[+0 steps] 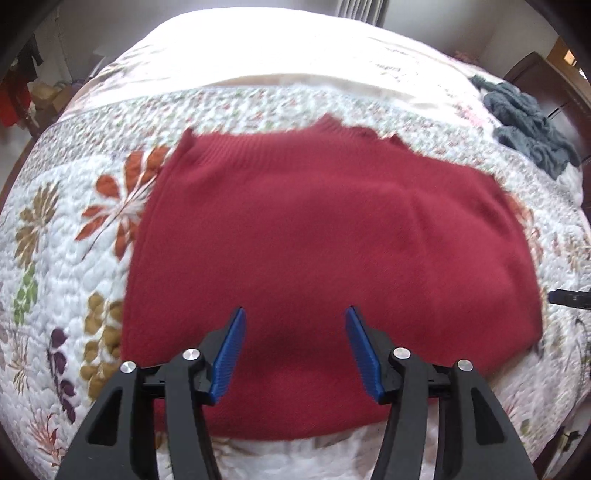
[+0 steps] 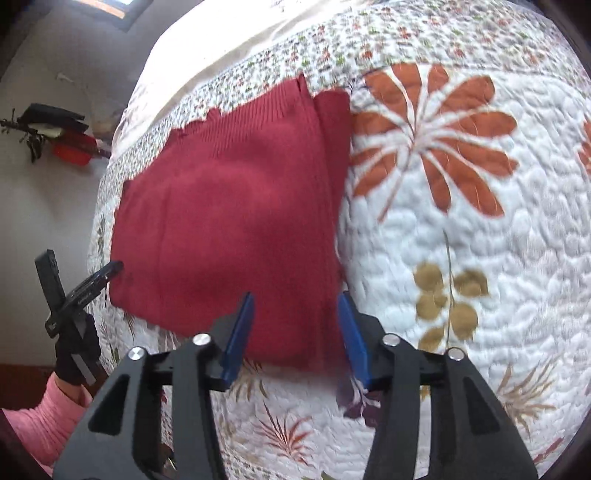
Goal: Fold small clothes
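Red knit sweater [image 1: 325, 258] lying flat on a bed's floral quilt [image 1: 62, 266], already folded into a compact rectangle, ribbed hem at the far edge. Probably one more fold left, or none. Left gripper [image 1: 295, 350] and right gripper [image 2: 296, 332] hovering over the sweater's near edge, both spread wide, grasping nothing. Crumpled grey garment [image 1: 528, 125] far beyond the sweater, obstructing nothing.

- A bed fills both views, covered by a white quilt [image 1: 70, 273] with orange, olive and purple leaf prints.
- Strong light washes out the quilt's far end.
- Pale walls [image 2: 55, 55] stand behind.
- Dark wooden furniture [image 1: 546, 85] sits at the far right.
- Grey curtains [image 1: 360, 9] hang beyond the bed.
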`<state>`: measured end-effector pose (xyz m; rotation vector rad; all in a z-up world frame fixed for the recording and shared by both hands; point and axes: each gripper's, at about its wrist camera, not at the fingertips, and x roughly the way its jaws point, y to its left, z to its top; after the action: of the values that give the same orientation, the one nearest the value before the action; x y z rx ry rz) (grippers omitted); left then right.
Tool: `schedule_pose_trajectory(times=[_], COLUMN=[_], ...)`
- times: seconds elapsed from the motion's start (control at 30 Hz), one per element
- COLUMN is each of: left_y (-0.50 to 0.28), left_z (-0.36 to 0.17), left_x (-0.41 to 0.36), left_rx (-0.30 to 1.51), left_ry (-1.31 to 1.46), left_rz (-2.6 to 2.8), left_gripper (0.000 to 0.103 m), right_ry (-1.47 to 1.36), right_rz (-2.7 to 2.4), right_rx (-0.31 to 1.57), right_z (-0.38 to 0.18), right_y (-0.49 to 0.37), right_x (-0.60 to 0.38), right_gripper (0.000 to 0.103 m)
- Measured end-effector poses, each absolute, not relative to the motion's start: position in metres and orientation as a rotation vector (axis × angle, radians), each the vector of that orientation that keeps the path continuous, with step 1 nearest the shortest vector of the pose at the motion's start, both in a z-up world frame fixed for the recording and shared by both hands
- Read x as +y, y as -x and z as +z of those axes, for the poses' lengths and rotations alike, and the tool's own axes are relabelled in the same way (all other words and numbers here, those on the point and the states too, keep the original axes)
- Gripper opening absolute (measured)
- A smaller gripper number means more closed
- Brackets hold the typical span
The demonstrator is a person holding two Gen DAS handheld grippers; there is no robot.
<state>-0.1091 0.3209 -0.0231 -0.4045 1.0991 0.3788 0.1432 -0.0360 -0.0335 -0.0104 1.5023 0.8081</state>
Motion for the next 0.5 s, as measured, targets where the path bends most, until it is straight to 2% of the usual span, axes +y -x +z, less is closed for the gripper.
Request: schedule_pose_trajectory(times=[0.13, 0.27, 0.5], left_y=[0.087, 0.068, 0.055], left_z=[-0.022, -0.027, -0.040], left_x=[0.317, 0.311, 0.307], left_rx=[1.087, 1.085, 1.100], left_ry=[0.425, 0.453, 0.445], left_rz=[0.371, 0.369, 0.384], left_gripper=[0.059, 0.059, 0.059], right_ry=[-0.032, -0.065, -0.102], right_rz=[0.780, 0.751, 0.719], right_rx=[1.499, 1.495, 1.522], right_z=[-0.040, -0.048, -0.069], right_y=[-0.156, -0.168, -0.183], right_x=[-0.028, -0.025, -0.020], right_gripper=[0.052, 0.064, 0.064])
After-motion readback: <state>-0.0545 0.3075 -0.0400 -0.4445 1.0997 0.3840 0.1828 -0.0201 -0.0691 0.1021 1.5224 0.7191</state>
